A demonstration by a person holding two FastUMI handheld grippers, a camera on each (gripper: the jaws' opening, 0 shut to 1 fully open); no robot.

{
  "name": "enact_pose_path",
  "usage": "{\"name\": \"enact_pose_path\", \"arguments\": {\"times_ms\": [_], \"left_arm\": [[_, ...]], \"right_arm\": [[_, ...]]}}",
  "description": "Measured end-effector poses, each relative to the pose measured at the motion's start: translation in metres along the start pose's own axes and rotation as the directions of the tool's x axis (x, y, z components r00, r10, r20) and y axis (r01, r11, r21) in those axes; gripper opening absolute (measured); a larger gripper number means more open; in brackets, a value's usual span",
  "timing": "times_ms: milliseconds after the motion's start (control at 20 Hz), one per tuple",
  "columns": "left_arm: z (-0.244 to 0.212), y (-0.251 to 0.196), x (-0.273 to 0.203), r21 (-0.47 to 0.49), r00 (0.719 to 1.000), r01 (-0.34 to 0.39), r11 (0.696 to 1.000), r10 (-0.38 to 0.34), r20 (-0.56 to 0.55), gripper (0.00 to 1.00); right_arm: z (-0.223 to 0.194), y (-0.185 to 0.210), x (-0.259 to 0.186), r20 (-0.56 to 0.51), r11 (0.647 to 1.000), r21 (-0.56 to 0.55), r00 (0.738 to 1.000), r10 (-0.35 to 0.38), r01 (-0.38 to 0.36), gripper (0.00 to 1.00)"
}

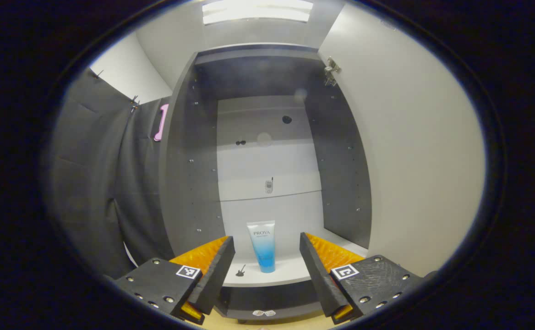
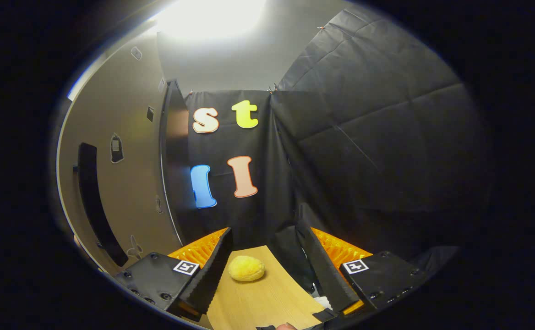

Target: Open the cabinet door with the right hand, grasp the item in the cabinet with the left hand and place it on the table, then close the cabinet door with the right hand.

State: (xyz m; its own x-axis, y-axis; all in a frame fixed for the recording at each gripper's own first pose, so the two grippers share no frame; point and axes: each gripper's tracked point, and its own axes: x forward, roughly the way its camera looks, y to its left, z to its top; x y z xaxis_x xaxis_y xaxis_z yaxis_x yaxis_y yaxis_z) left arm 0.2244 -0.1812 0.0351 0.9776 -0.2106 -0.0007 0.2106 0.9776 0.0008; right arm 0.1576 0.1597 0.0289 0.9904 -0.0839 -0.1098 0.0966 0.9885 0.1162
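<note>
Facing the open cabinet, left gripper has its jaws spread wide, nothing between them. Tube stands cap-down near the front edge of the bottom shelf, about centred. Likely light, soft-walled plastic, smooth and a bit slick; squeezes easily, tips easily. Best hold: mid-body across the flat faces, gently. Door swung open at right. Right gripper also parted, empty, over the table near a yellow sponge.

Left hand-held gripper level, fingers spread wide, nothing between them; right hand-held gripper likewise wide apart, gripping nothing, tilted slightly down.
</note>
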Motion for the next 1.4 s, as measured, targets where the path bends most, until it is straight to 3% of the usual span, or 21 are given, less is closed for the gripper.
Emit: {"name": "enact_pose_path", "arguments": {"times_ms": [300,750,800,950,1000,1050,1100,1300,1350,1400], "left_arm": [[-0.030,0.004,0.053,-0.020,0.998,0.025,0.999,-0.026,-0.055,0.88],[-0.061,0.008,0.101,-0.042,0.993,0.042,0.998,-0.046,-0.104,0.90],[-0.063,0.007,0.102,-0.049,0.993,0.047,0.998,-0.052,-0.104,0.88],[-0.064,0.004,0.102,-0.064,0.993,0.050,0.997,-0.057,-0.106,0.53],[-0.063,0.005,0.101,-0.067,0.992,0.055,0.996,-0.062,-0.107,0.53],[-0.062,0.003,0.098,-0.077,0.991,0.064,0.995,-0.072,-0.109,0.48],[-0.061,0.002,0.094,-0.089,0.990,0.074,0.993,-0.084,-0.111,0.53],[-0.053,0.008,0.068,-0.102,0.993,0.070,0.992,-0.079,-0.091,0.48],[-0.049,0.011,0.061,-0.100,0.994,0.067,0.993,-0.075,-0.078,0.47],[-0.044,0.014,0.053,-0.095,0.996,0.059,0.994,-0.066,-0.063,0.47]], "right_arm": [[-0.021,0.006,0.024,-0.062,0.997,-0.032,0.996,-0.071,0.069,0.98],[-0.039,0.015,0.032,-0.114,0.992,-0.071,0.987,-0.110,0.102,0.98],[-0.039,0.015,0.032,-0.114,0.992,-0.075,0.987,-0.109,0.101,0.93],[-0.041,0.016,0.029,-0.113,0.992,-0.086,0.988,-0.101,0.091,0.93],[-0.041,0.017,0.029,-0.114,0.992,-0.087,0.989,-0.098,0.089,0.98],[-0.041,0.017,0.029,-0.116,0.993,-0.086,0.989,-0.092,0.082,0.98],[-0.041,0.017,0.029,-0.117,0.994,-0.084,0.989,-0.086,0.076,0.98],[-0.040,0.018,0.029,-0.117,0.996,-0.078,0.991,-0.059,0.050,0.98],[-0.039,0.018,0.028,-0.118,0.996,-0.077,0.992,-0.049,0.040,0.93],[-0.037,0.017,0.028,-0.118,0.997,-0.078,0.992,-0.039,0.030,0.98]]}}
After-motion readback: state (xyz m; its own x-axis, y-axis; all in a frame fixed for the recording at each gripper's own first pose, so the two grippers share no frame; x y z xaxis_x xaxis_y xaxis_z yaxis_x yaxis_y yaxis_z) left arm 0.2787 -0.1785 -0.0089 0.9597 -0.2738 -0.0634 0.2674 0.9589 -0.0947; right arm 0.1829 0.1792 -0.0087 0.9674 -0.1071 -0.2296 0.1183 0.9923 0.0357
